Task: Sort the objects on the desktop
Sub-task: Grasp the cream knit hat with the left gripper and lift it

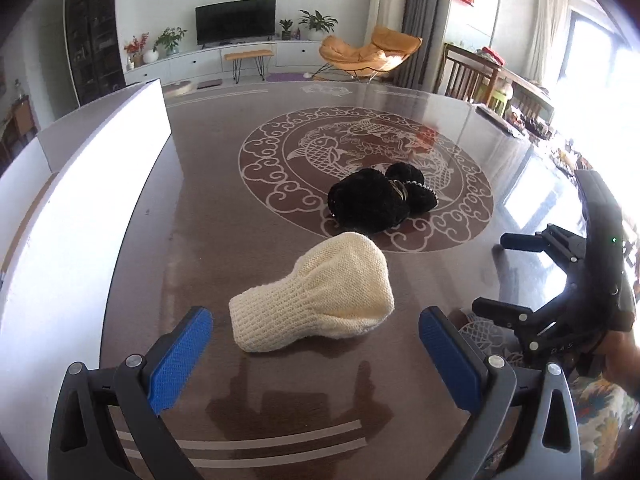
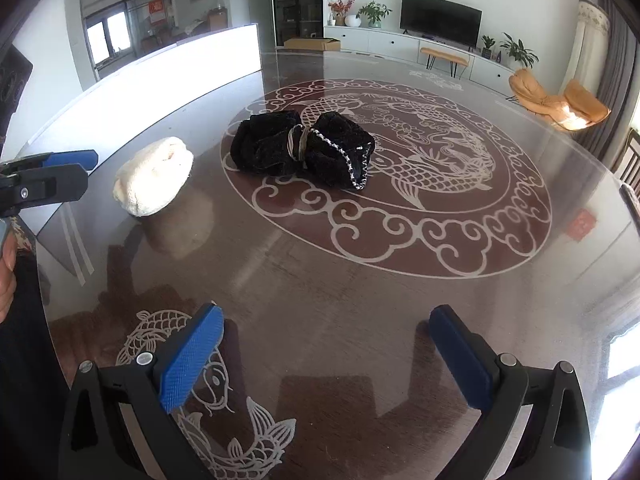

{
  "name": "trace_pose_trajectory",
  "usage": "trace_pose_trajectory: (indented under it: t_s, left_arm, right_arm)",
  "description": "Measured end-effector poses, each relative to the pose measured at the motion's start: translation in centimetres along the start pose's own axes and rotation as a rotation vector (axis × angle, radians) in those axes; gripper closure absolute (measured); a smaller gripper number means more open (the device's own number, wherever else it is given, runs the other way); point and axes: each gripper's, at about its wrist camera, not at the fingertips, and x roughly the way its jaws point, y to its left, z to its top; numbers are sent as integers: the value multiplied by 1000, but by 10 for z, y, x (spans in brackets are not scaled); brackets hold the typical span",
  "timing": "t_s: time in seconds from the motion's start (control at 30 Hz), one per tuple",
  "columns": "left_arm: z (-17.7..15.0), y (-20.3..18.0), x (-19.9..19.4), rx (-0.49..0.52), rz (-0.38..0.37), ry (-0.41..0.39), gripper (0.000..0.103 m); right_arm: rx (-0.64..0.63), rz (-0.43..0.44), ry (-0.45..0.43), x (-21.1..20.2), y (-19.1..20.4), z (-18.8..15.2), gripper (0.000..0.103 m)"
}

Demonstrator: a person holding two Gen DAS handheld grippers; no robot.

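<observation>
A cream knitted cover point(image 1: 320, 292) lies on the glass-topped table point(image 1: 208, 208), just ahead of my left gripper point(image 1: 316, 344), which is open with nothing between its blue pads. Beyond it sits a black fuzzy bundle point(image 1: 376, 200) tied with a band. In the right wrist view the cream cover point(image 2: 154, 176) is at the left and the black bundle point(image 2: 304, 148) is in the middle, well ahead of my right gripper point(image 2: 326, 340), also open and empty. The right gripper point(image 1: 516, 276) shows at the right of the left wrist view, and the left gripper point(image 2: 72, 172) at the left edge of the right wrist view.
A white box point(image 1: 88, 184) stands along the table's left side, its long wall point(image 2: 180, 64) running past the cream cover. A fish pattern point(image 2: 400, 152) marks the tabletop. A hand point(image 1: 616, 356) holds the right gripper. Chairs and a TV stand lie beyond the table.
</observation>
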Motion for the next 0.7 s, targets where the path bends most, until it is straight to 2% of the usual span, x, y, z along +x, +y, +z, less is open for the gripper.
trace_pose_trajectory:
  t_s: [0.07, 0.17, 0.27, 0.33, 0.37, 0.4, 0.43, 0.5, 0.6, 0.63, 0.7]
  left_arm:
    - [2, -1, 14, 68, 7, 48, 0]
    - [2, -3, 40, 129, -29, 119, 0]
    - [6, -7, 54, 155, 60, 111, 0]
    - [9, 5, 60, 48, 65, 115, 3]
    - [8, 15, 62, -34, 72, 113, 9]
    - [8, 24, 61, -103, 92, 91, 13]
    - [6, 29, 60, -150, 142, 83, 17]
    - [3, 37, 56, -213, 193, 65, 20]
    - [-2, 46, 52, -306, 266, 58, 17]
    - [-5, 49, 52, -339, 283, 52, 11]
    - [-8, 49, 51, -343, 287, 49, 7]
  right_arm:
    - [9, -1, -5, 0, 1, 1, 0]
    - [22, -4, -10, -1, -1, 0, 0]
    - [47, -16, -22, -2, -5, -1, 0]
    - [67, -23, -34, -5, -7, -2, 0]
    - [77, -26, -39, -5, -9, -2, 0]
    - [86, -27, -43, -7, -10, -3, 0]
    - [93, -28, -44, -7, -10, -3, 0]
    - [100, -13, -40, -6, -12, -2, 0]
    - [100, -5, -35, -5, -12, -2, 0]
    - [95, -10, -32, -4, -12, -2, 0]
    - [81, -25, -23, -2, -10, -1, 0]
